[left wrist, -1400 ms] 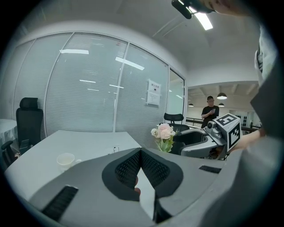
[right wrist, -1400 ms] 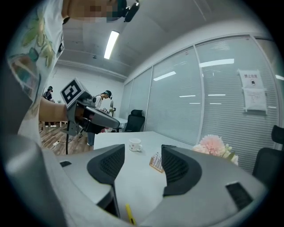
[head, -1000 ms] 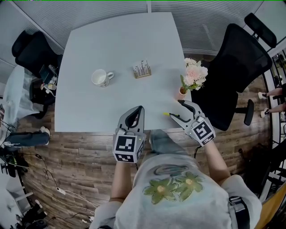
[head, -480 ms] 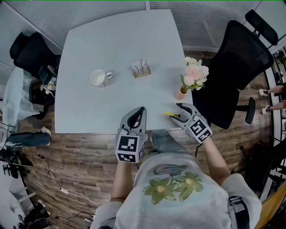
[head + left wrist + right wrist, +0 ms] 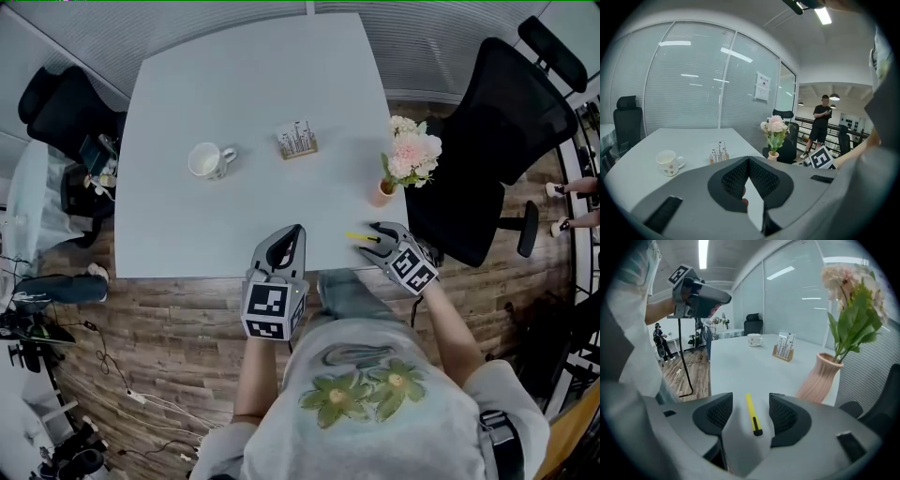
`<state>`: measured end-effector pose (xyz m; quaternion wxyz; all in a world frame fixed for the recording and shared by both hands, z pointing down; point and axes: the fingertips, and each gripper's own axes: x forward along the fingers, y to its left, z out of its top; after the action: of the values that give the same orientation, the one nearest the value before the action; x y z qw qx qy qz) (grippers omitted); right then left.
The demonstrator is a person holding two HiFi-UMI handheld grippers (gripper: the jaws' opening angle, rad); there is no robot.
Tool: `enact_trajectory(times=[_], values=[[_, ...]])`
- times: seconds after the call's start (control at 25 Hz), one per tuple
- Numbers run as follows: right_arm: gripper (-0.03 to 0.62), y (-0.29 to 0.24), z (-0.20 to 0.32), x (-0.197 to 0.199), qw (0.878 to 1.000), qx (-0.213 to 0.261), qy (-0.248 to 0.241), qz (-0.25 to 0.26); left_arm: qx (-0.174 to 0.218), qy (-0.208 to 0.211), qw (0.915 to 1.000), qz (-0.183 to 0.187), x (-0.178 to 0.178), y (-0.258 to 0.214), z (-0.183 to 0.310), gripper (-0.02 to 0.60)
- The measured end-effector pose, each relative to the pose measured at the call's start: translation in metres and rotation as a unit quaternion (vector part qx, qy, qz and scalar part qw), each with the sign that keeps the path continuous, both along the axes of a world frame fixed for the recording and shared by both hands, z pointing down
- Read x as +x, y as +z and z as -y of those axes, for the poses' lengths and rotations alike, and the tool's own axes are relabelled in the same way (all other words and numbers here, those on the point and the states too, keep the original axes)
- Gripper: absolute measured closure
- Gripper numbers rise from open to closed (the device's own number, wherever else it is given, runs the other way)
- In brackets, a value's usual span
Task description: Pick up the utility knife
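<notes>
Utility knife lies flat on the bench near its near right corner, yellow body pointing away from me, black end closest. My right tongs stand wide, one jaw on each side of the knife, with bench showing in both gaps, so neither jaw touches it. Just right of it stands the pink vase with flowers. My left tongs are pressed together with nothing between them, held at the bench's near edge, left of the knife.
</notes>
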<state>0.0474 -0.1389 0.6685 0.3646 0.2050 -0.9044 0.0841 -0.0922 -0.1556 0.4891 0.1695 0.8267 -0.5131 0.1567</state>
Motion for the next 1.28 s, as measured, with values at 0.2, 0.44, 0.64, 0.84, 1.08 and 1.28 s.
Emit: enact_trajectory(times=[0.2, 0.44, 0.64, 0.84, 1.08, 1.28], values=[[0.342, 0.024, -0.001, 0.007, 0.999, -0.015, -0.006, -0.029, -0.005, -0.001, 1.0, 0.001, -0.002, 0.004, 0.002, 0.58], [0.358, 0.039, -0.002, 0.01, 0.998, -0.021, -0.021, -0.058, -0.008, -0.002, 1.0, 0.003, -0.007, 0.005, 0.003, 0.58], [0.373, 0.051, -0.002, 0.011, 0.996, -0.033, -0.026, -0.076, -0.009, 0.002, 0.9999, 0.006, -0.008, 0.004, 0.004, 0.581], [0.402, 0.054, -0.001, 0.012, 0.996, -0.026, -0.026, -0.087, -0.008, 0.004, 0.9999, 0.006, -0.008, 0.003, 0.007, 0.58], [0.424, 0.053, -0.003, 0.011, 0.996, -0.028, -0.027, -0.083, -0.01, 0.005, 0.9999, 0.004, -0.009, 0.005, 0.01, 0.58], [0.523, 0.053, 0.0, 0.012, 0.996, -0.024, -0.022, -0.083, -0.011, 0.005, 0.9999, 0.005, -0.011, 0.006, 0.012, 0.58]])
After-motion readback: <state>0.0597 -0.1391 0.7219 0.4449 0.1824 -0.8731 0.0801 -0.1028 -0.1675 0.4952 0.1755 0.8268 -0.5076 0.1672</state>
